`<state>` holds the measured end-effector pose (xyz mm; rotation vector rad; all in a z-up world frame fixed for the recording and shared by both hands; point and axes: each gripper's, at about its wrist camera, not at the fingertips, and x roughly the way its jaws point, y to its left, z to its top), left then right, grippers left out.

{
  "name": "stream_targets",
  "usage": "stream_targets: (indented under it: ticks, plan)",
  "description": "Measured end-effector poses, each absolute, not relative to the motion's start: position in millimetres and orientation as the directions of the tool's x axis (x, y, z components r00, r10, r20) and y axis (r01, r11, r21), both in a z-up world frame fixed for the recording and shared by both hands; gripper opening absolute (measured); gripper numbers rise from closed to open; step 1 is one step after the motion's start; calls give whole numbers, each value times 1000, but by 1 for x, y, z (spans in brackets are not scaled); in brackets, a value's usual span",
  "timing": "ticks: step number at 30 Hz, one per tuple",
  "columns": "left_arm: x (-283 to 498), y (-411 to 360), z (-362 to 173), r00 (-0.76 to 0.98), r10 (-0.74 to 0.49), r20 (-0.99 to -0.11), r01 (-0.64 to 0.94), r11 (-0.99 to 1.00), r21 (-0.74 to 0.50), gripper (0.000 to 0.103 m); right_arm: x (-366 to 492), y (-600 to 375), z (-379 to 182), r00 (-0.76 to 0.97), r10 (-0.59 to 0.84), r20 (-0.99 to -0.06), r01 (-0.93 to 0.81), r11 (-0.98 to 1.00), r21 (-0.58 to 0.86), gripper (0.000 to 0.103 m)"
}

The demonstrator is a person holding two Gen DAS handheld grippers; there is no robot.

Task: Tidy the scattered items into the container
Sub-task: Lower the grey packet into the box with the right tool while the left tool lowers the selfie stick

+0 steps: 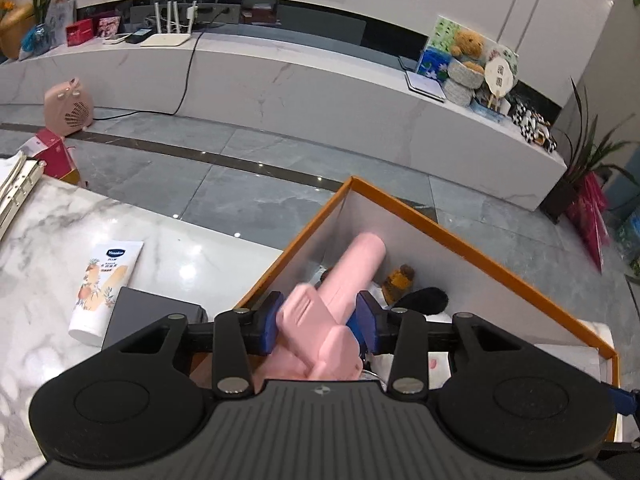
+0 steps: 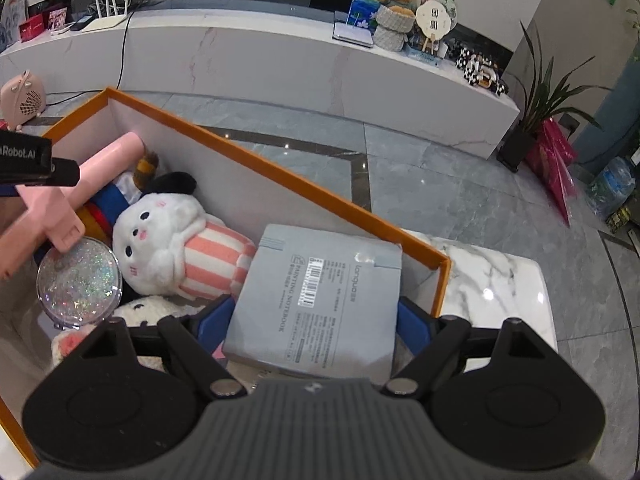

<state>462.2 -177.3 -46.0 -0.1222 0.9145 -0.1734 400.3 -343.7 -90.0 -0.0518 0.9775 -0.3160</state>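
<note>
My left gripper point(image 1: 320, 312) is shut on a pink handheld device point(image 1: 344, 280), tilted nose-first into the orange-rimmed white box point(image 1: 480, 256). In the right wrist view the same pink device point(image 2: 108, 164) hangs over the box's left end. My right gripper point(image 2: 314, 320) is shut on a grey painting notebook point(image 2: 320, 296), its blue pads against both long edges, held over the box's point(image 2: 280, 176) right end. Inside lie a white plush with a pink-striped body point(image 2: 176, 248), a glitter disc point(image 2: 80, 284) and other soft toys. A white lotion tube point(image 1: 104, 288) lies on the marble table.
A dark grey flat case point(image 1: 152, 316) sits on the marble table point(image 1: 200, 256) between the tube and the box. A ring binder point(image 1: 16, 188) lies at the table's far left. The floor beyond holds a pink heater point(image 1: 70, 106); a long white bench stands behind it.
</note>
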Motion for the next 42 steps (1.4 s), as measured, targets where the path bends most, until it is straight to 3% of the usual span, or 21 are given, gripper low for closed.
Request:
stream_targets:
  ticks: [8, 15, 19, 29, 32, 38, 42]
  plan:
    - [458, -166, -43, 590, -244, -770, 115, 969, -219, 48, 407, -349, -93, 498, -249, -831, 255, 958, -134, 87]
    - [453, -164, -23, 608, -288, -740, 161, 957, -239, 59, 405, -349, -94, 501, -239, -832, 256, 959, -121, 87]
    - [450, -164, -15, 618, -297, -728, 181, 955, -236, 60, 403, -347, -85, 507, -257, -823, 270, 954, -131, 94]
    - [441, -153, 11, 635, -323, -702, 217, 946, -239, 60, 388, -348, -53, 546, -280, -790, 291, 947, -134, 94]
    - [437, -147, 18, 636, -317, -703, 232, 948, -218, 66, 381, -345, -46, 550, -286, -784, 293, 946, -139, 94]
    - [429, -124, 36, 646, -310, -697, 244, 950, -196, 67, 368, -336, -30, 569, -288, -770, 300, 945, -131, 94]
    - [421, -105, 55, 669, -299, -680, 256, 952, -167, 74, 359, -327, -14, 592, -288, -753, 296, 946, -129, 94]
